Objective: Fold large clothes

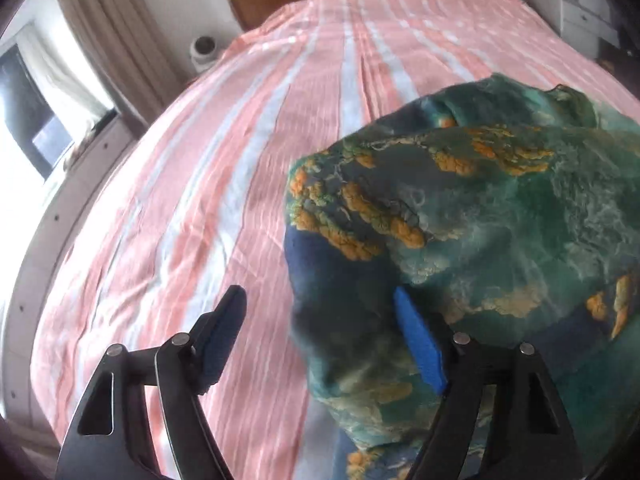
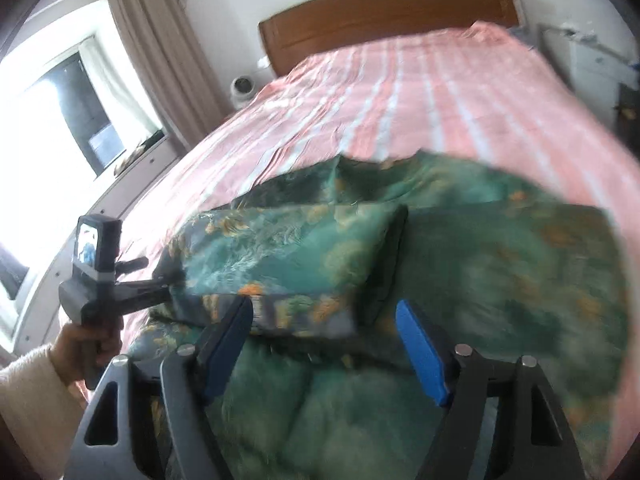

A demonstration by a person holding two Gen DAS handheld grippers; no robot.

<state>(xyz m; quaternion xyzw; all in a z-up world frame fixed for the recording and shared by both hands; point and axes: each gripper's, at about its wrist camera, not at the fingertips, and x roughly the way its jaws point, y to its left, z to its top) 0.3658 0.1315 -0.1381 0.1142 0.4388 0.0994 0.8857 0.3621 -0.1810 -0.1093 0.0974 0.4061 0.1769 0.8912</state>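
A large green garment [image 1: 480, 208] with orange and blue print lies partly folded on the pink striped bed [image 1: 248, 152]. My left gripper [image 1: 320, 320] is open at the garment's left edge, with cloth between and over its right finger. In the right wrist view the garment [image 2: 460, 280] fills the near bed, a folded band lying across it. My right gripper [image 2: 324, 328] is open just above the garment, holding nothing. The left gripper [image 2: 120, 284] shows at the garment's left end, its fingers hidden in cloth.
A wooden headboard [image 2: 384, 8] stands at the far end of the bed [image 2: 420, 92]. A window with beige curtains [image 2: 160, 52] is on the left wall. A white pot [image 2: 242, 88] sits by the bed's far left corner. A white cabinet [image 2: 600, 68] stands at right.
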